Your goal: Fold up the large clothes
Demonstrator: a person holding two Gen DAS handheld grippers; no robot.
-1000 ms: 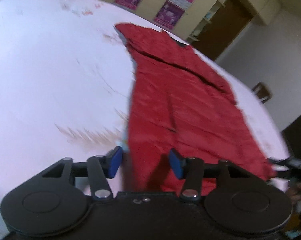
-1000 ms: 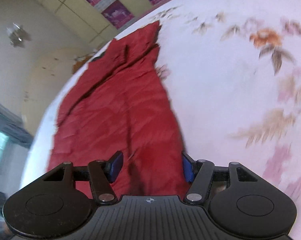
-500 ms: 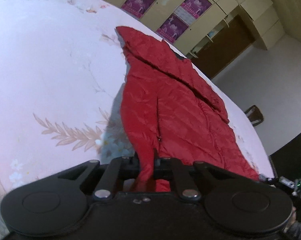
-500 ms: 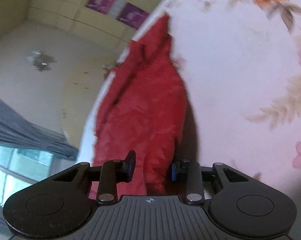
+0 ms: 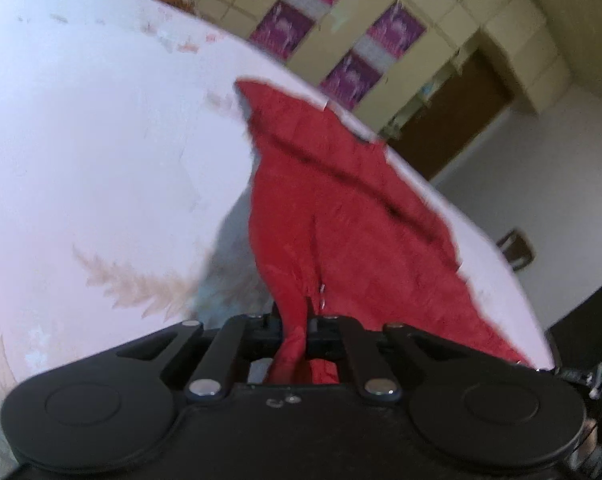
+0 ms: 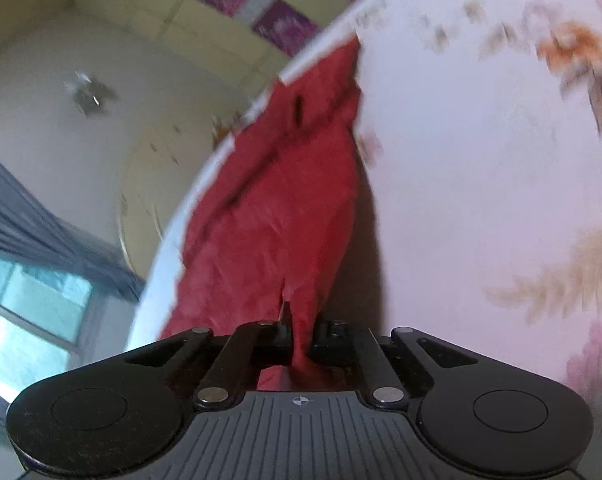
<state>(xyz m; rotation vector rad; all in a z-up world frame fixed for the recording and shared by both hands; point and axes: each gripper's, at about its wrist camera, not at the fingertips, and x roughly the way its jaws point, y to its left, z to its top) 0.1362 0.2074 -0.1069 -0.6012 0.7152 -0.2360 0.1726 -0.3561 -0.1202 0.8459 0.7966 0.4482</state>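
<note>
A: where's the red garment (image 5: 341, 216) at?
B: on the floral sheet (image 5: 101, 160), near end lifted. left gripper (image 5: 295, 330) and right gripper (image 6: 299, 338) both pinching its near edge.

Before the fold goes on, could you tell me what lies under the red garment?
The red garment lies on a white floral bedsheet. Its near end is pinched by the left gripper and right gripper. Anything beneath the cloth is covered.
</note>
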